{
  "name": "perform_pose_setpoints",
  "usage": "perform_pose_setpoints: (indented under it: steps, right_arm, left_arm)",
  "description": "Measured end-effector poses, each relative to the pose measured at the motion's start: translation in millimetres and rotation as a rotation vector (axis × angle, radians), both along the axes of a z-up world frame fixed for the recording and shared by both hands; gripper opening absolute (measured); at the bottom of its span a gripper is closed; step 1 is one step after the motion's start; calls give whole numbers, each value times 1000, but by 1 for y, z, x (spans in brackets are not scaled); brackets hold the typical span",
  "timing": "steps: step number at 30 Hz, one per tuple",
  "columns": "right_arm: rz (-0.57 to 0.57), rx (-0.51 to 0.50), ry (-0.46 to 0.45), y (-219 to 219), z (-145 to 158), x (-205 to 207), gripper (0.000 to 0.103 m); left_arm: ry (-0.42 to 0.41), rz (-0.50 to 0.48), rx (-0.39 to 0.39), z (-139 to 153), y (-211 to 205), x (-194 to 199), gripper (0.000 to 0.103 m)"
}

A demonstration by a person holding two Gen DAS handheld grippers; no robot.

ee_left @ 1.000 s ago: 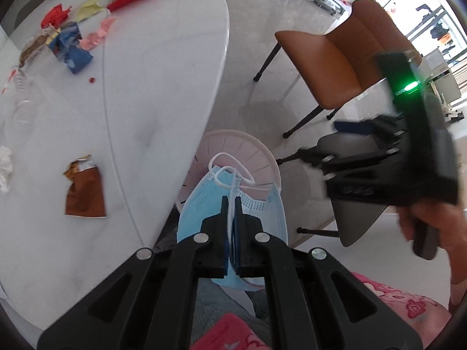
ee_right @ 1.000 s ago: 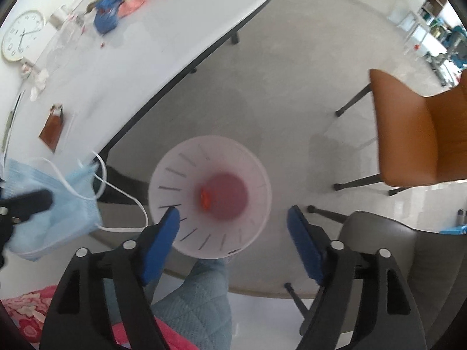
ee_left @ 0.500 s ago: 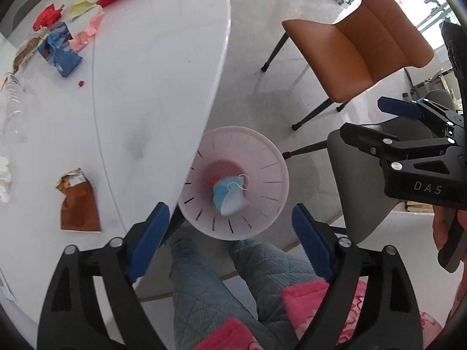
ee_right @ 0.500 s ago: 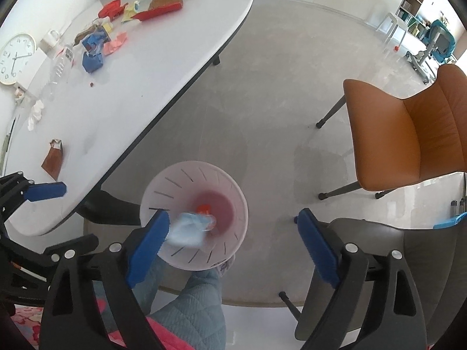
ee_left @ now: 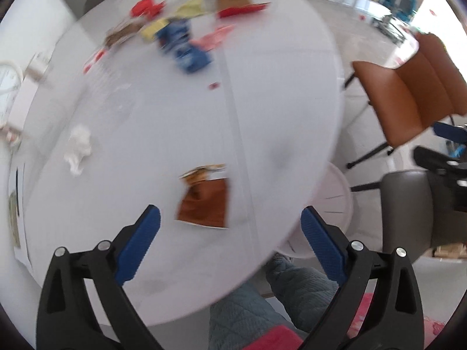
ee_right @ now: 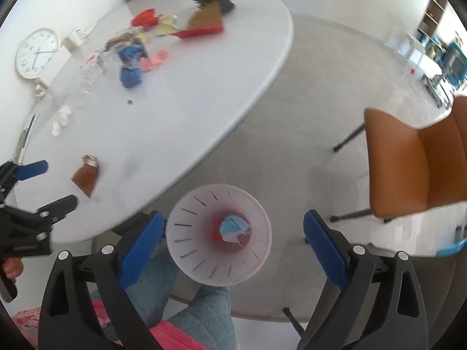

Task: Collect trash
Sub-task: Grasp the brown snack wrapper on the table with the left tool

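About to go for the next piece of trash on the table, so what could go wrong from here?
1. The flat brown wrapper lies flush on the white table; the open left gripper may slide over it rather than pinch it.
2. The pale pink bin sits partly under the table edge, so a drop could hit the tabletop or floor.
3. The blue face mask already fills the bin's narrow bottom; light wrappers may perch on it.

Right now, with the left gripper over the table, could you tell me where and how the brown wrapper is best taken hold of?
Probably at the torn, crinkled top end of the brown wrapper, coming straight down from above. The wrapper lies flat on the white table, so only that raised end offers something to pinch. The left gripper is open and empty, already hovering just short of it.
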State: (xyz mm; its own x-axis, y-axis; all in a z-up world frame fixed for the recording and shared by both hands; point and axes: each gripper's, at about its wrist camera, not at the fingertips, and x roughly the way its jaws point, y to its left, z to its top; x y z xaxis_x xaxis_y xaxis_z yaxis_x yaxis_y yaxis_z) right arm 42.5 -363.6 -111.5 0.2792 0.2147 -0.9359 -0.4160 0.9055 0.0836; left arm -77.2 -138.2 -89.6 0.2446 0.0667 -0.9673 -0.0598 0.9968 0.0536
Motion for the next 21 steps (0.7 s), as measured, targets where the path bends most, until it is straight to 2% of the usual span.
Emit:
perform_pose_setpoints:
  steps: [4, 6, 10, 13, 14, 18, 21]
  right_arm:
    - [26, 8, 2, 27, 5, 9, 96]
    - [35, 11, 7, 38, 7, 14, 96]
    - [49, 1, 0, 63, 10, 24, 96]
    - [40, 4, -4, 75, 13, 29, 96]
    - [32, 9, -3, 80, 15, 31, 96]
    - [26, 11, -4, 94, 17, 35, 96]
    - [25, 5, -6, 105, 18, 38, 96]
  left_arm:
    - [2, 44, -14, -22, 20, -1, 91]
    - [16, 47, -30, -33, 25, 1, 82]
    - [45, 36, -63, -49, 28, 5, 70]
    - [77, 17, -83, -60, 29, 7, 54]
    - [77, 10, -76, -61, 30, 8, 50]
    - [78, -25, -94, -61, 32, 9, 46]
    - [62, -55, -96, -54, 33, 7, 29]
